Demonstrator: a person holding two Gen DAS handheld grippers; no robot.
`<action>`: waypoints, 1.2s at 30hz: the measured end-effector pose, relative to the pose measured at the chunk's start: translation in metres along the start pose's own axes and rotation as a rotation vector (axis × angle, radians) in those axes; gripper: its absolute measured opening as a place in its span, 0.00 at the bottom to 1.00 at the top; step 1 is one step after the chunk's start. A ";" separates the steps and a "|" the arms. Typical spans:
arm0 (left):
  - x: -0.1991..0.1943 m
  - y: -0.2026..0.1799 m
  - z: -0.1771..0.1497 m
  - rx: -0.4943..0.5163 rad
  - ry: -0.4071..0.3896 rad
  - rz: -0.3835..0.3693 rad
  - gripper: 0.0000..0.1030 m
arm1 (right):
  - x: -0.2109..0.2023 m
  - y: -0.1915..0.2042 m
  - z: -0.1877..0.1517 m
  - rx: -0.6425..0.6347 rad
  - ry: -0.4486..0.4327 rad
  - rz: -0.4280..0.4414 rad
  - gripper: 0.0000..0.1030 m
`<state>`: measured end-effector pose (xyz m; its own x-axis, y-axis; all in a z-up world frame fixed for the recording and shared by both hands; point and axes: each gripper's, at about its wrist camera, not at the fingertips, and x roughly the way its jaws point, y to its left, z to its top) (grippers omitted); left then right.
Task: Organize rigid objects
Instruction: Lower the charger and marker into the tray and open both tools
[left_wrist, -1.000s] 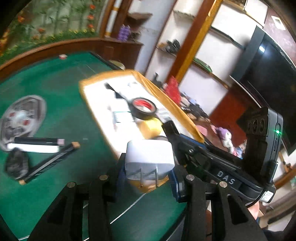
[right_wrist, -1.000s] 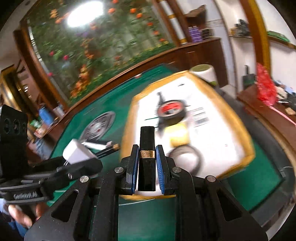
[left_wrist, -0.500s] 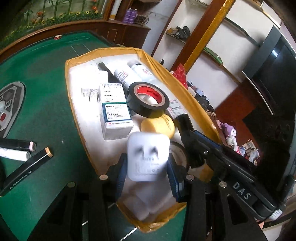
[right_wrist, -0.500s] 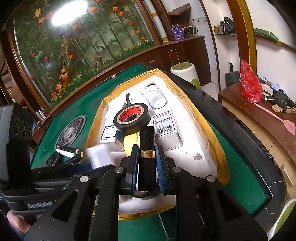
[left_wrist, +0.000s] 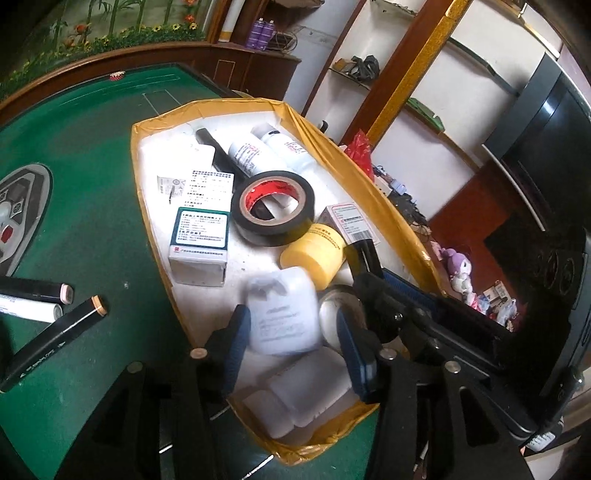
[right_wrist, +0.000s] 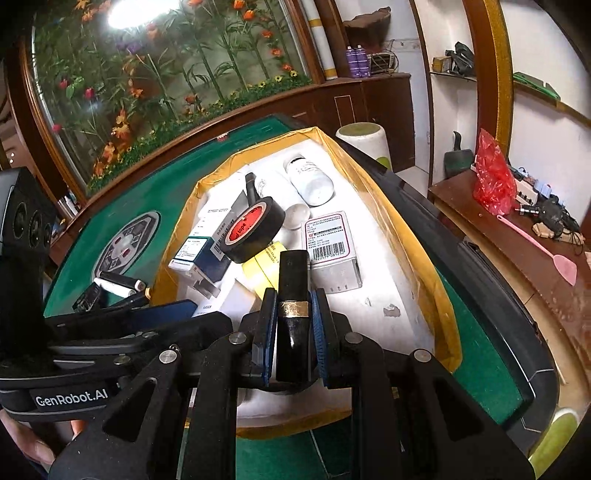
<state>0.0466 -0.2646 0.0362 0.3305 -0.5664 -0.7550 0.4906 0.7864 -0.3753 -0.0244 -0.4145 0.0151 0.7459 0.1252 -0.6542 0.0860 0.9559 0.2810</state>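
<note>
Three marker pens lie on the green table felt at the far left of the left wrist view, well clear of the yellow-taped foam box. Inside the box, a teal-labelled white carton sits near the left wall, with a roll of black tape leaning just right of it and a yellow tub touching the tape's lower edge. Two white bottles lie toward the far end. The left gripper hangs over the near end of the box; its jaws have just been opening, and the white plug adapter sits blurred between the blue pads, a gap showing on each side, so it is no longer pinched. Further right, the right gripper is clamped narrow on a black tube with a gold band, held over the near part of the box beside a barcoded grey carton.
</note>
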 end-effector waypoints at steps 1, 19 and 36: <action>-0.001 0.000 0.000 -0.002 0.000 -0.009 0.52 | -0.001 0.000 0.000 0.002 -0.001 0.001 0.18; -0.051 0.012 -0.017 -0.002 -0.064 -0.012 0.62 | -0.040 0.016 0.003 0.048 -0.094 0.108 0.19; -0.140 0.178 -0.050 -0.286 -0.165 0.215 0.77 | 0.009 0.129 -0.005 -0.124 0.069 0.323 0.19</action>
<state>0.0472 -0.0335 0.0480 0.5379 -0.3953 -0.7445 0.1594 0.9150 -0.3707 -0.0105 -0.2889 0.0418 0.6744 0.4401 -0.5929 -0.2311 0.8884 0.3966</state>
